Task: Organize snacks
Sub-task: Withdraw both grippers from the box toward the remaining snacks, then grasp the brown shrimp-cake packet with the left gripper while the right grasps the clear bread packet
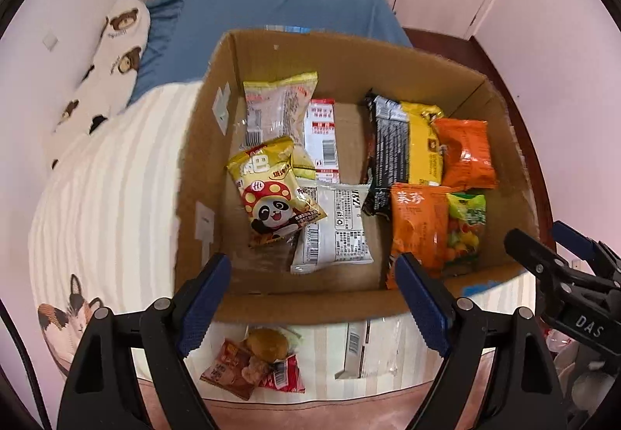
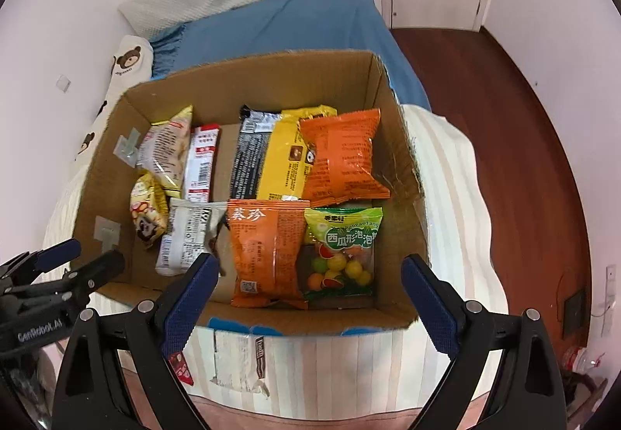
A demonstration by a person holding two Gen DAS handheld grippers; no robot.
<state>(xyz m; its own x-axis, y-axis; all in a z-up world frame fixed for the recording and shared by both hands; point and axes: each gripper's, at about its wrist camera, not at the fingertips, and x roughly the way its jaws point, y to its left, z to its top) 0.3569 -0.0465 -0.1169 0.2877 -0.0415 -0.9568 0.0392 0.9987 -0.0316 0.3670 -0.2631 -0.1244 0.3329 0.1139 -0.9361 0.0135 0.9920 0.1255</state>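
Note:
An open cardboard box (image 1: 310, 300) (image 2: 310, 321) sits on a striped bedspread and holds several snack packets. On its left lie a yellow panda packet (image 1: 275, 193) (image 2: 145, 212) and a white packet (image 1: 333, 232) (image 2: 186, 235). On its right lie an orange packet (image 1: 417, 224) (image 2: 264, 251) and a green candy bag (image 1: 467, 228) (image 2: 341, 251). My left gripper (image 1: 310, 267) (image 2: 91, 257) hangs open above the box's near wall, with nothing between its fingers. My right gripper (image 2: 310, 263) (image 1: 543, 235) is open and empty over the box's near right side.
Outside the box, on the bedspread near me, lie a red packet with a brown bun (image 1: 256, 360) and a white wrapper (image 1: 365, 348) (image 2: 240, 360). A blue sheet (image 1: 271, 14), a bear-print pillow (image 1: 116, 57) and a white pillow lie behind. Dark wooden floor (image 2: 504, 119) is on the right.

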